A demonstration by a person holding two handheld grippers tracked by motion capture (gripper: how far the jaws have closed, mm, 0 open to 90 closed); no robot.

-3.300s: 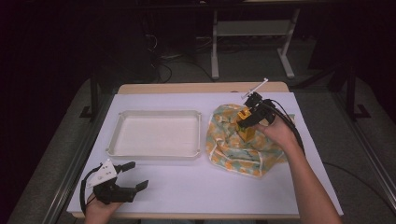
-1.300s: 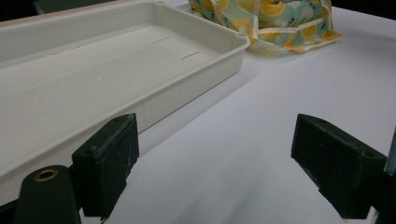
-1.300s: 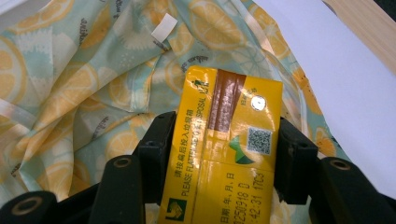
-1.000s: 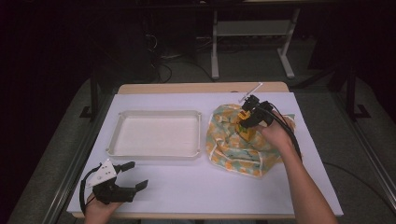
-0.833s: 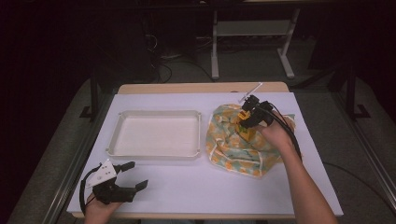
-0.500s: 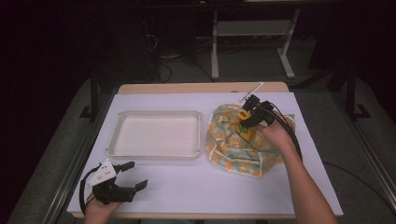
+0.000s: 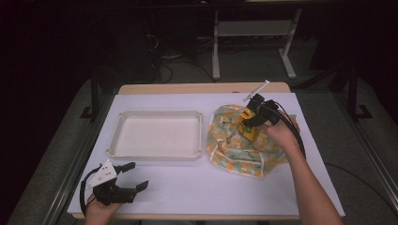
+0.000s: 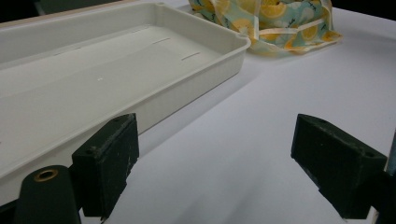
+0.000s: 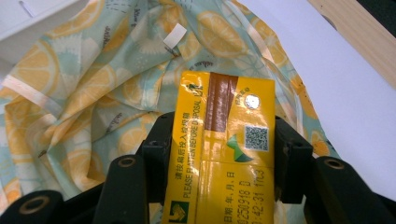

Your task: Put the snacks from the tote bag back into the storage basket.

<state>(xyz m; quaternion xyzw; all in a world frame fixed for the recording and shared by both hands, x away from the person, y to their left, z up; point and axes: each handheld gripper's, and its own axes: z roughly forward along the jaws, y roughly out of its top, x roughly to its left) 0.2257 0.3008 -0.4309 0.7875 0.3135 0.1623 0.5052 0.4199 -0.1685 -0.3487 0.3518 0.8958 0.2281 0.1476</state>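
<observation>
A fabric bag (image 7: 233,146) printed with lemon slices lies crumpled on the right of the white table cover. My right gripper (image 7: 247,125) is over its top, shut on a yellow drink carton (image 7: 248,130). In the right gripper view the carton (image 9: 224,135) stands between both black pads, with the bag's cloth (image 9: 93,93) spread under it. My left gripper (image 7: 139,175) rests open at the table's front left corner, nothing between its jaws. In the left gripper view, the left gripper (image 8: 215,172) faces bare white cover.
A shallow white tray (image 7: 155,114) sits at centre left, nothing in it; its rim (image 8: 233,46) runs just ahead of the left jaws, with the bag (image 8: 275,18) beyond. White cover (image 7: 202,183) stretches along the front. Dark floor and a metal stand lie past the far edge.
</observation>
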